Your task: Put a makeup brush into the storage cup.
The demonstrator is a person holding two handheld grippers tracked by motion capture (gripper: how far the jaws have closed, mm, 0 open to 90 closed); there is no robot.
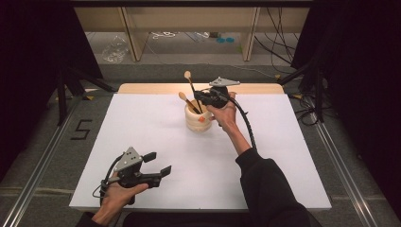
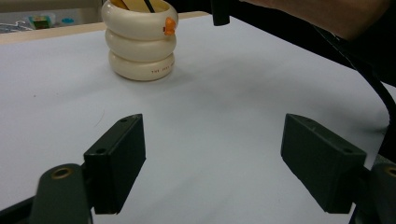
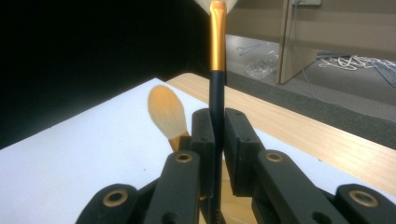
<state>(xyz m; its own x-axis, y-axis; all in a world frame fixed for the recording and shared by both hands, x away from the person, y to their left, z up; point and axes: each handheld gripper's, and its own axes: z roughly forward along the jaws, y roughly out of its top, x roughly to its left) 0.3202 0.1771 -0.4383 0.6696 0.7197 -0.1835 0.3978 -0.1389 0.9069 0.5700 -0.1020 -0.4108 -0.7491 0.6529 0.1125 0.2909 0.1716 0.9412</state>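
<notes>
A cream ribbed holder with an orange tag stands at the far middle of the white table; it also appears in the left gripper view, the holder at top left. Two makeup brushes stand in it. My right gripper is shut on the black-handled brush with a gold ferrule, just above the holder's mouth. The second brush, with an orange tuft, leans to the left behind the jaws. My left gripper hovers near the front left of the table, open, nothing between its jaws.
A wooden strip runs along the table's far edge. Beyond it are wooden shelf legs, cables and a plastic bag on the floor. The right gripper's black cable trails along the forearm.
</notes>
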